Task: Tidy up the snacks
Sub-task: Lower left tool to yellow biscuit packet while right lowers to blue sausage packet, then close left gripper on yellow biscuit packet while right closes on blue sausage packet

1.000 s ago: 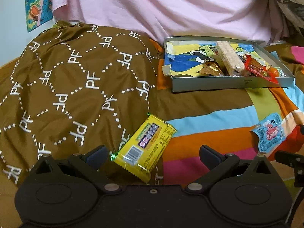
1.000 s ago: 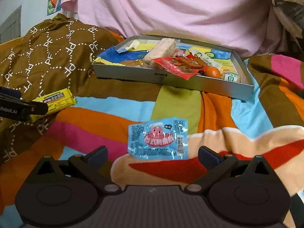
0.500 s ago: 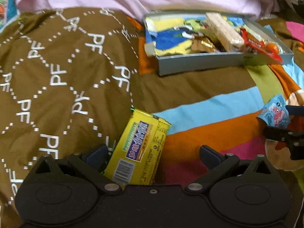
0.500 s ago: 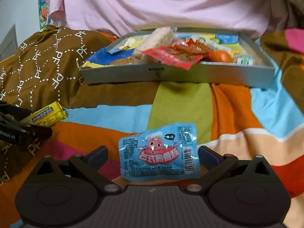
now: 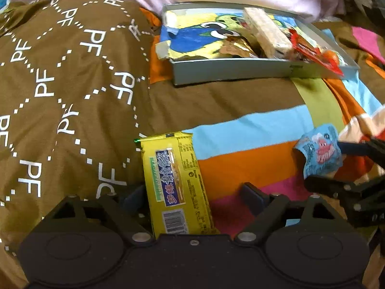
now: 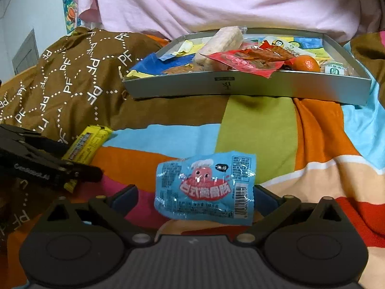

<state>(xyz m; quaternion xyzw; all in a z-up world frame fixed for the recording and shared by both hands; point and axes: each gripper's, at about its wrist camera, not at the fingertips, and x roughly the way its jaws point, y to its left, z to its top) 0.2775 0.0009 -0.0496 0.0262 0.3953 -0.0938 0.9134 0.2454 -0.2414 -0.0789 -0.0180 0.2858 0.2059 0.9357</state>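
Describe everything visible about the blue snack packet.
The blue snack packet is a small glossy plastic pouch, crinkled, printed with a pink cartoon figure, red-and-white lettering and a barcode at one end. It lies crosswise between the open fingers of the right tool, over the striped bedspread, short of the grey tray.

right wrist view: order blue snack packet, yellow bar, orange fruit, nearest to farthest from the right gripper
1. blue snack packet: between the right gripper fingers, toward the right one.
2. yellow bar: to the left on the blanket, at the left gripper.
3. orange fruit: far right, inside the tray.
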